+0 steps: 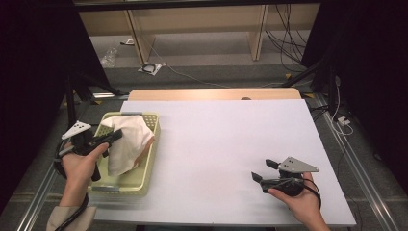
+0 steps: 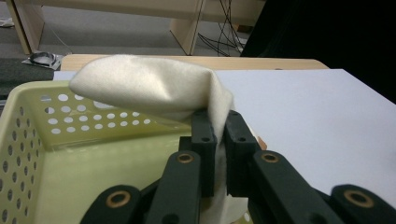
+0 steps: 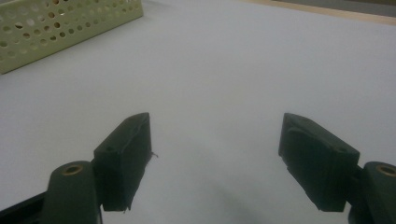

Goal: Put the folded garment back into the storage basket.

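Cream cloth [image 1: 126, 142] draped in and over the pale green perforated basket [image 1: 136, 182], its long axis running from the basket's far left corner toward the near right, one fold spilling over the right rim toward the white table sheet [image 1: 226, 144]; left gripper [image 1: 114, 136] reaching in from the basket's left side, jaws pressed together on a fold of the cloth, seen in the left gripper view as a raised ridge of cloth [image 2: 154, 86] pinched between the two black pads [image 2: 203, 140]; basket [image 2: 28, 140] standing near the table's left edge, its long side parallel to that edge; wide bare sheet between the basket and the right gripper [image 1: 264, 171], which rests low near the front right of the table with jaws spread and nothing between them; in the right gripper view the pads [image 3: 126, 154] stand well apart over bare sheet, a corner of the basket [image 3: 56, 28] at upper left; lower part of the cloth hidden behind the left gripper's jaws; basket floor under the cloth hidden; cloth's near end cut off by the left hand [image 1: 84, 161] in the high view.
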The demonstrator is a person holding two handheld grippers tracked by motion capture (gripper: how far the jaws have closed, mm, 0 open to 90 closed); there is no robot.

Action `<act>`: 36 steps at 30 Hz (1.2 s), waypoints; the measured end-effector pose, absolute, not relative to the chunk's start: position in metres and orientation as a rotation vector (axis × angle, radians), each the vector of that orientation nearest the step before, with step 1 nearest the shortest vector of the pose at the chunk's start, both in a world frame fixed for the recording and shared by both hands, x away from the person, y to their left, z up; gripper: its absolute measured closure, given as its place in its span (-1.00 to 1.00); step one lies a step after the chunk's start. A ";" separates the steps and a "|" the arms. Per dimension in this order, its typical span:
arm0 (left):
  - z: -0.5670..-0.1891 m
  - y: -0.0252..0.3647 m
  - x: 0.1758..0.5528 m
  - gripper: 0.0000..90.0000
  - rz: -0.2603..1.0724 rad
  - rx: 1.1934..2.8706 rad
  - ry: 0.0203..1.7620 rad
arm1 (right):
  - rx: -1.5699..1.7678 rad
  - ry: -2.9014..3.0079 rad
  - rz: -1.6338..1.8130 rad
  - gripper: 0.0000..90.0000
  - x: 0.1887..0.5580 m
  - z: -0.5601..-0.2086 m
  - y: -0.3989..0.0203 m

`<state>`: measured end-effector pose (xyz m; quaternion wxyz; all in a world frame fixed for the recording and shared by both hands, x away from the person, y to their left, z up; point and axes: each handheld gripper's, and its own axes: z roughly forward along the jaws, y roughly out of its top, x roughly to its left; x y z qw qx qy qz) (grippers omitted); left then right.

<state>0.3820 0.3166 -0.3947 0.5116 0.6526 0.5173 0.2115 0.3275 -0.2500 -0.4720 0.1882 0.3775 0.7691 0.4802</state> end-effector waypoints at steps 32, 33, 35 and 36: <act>-0.410 0.325 0.392 0.87 0.448 1.627 1.347 | 1.064 2.166 1.346 -0.41 0.328 -0.473 -0.249; -0.411 0.326 0.392 0.87 0.446 1.626 1.353 | 1.064 2.169 1.339 -0.41 0.328 -0.472 -0.250; -0.413 0.327 0.393 0.86 0.436 1.634 1.368 | 1.064 2.167 1.344 -0.41 0.328 -0.473 -0.250; -0.414 0.328 0.394 0.86 0.431 1.640 1.373 | 1.064 2.167 1.344 -0.41 0.328 -0.473 -0.249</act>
